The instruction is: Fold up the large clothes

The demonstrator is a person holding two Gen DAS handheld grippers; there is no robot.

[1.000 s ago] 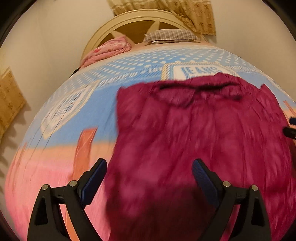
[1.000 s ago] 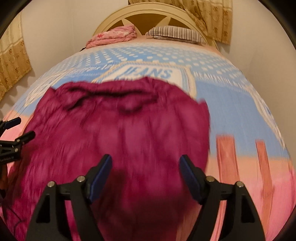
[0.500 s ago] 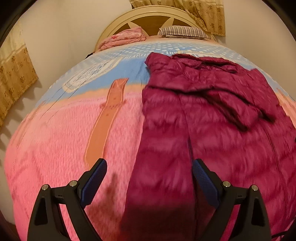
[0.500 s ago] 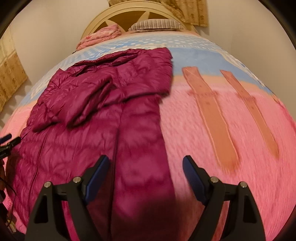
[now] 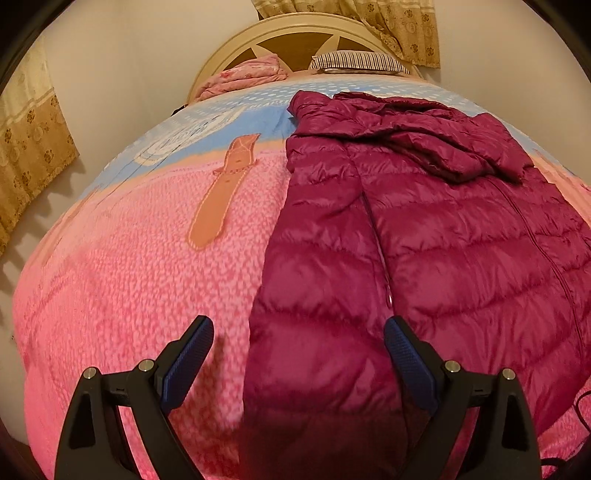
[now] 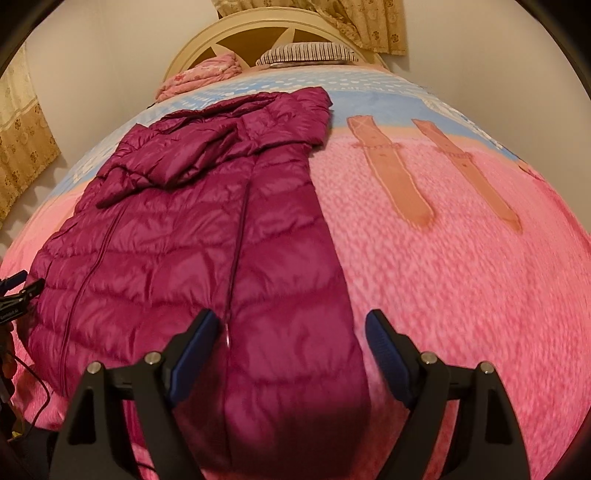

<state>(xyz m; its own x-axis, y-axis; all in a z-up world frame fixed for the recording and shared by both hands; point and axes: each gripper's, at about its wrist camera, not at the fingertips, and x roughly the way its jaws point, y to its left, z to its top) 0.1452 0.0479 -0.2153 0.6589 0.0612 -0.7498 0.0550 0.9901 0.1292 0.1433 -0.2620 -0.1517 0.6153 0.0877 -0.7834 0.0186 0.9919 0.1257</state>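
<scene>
Spreading across most of the view, the bed (image 5: pixel 110 295) carries the jacket (image 5: pixel 424 240) lengthwise, hood end toward the headboard (image 6: pixel 258 33), hem end nearest me. I read the step as taking the hem to fold it up toward the hood. To do it well I would pinch both near corners at once, catching all layers of the puffy, slippery fabric, and carry them level so the fold lands square. The jacket's long left edge runs straight beside bare pink bedspread, and its right edge has wide free bedspread too, so either side gives room. A rumpled sleeve (image 6: pixel 159 166) lies over the chest and may bunch. My left claw (image 5: pixel 299 354) hangs released over the left hem edge; my right claw (image 6: pixel 291 343) is released as well, nothing pinched.
</scene>
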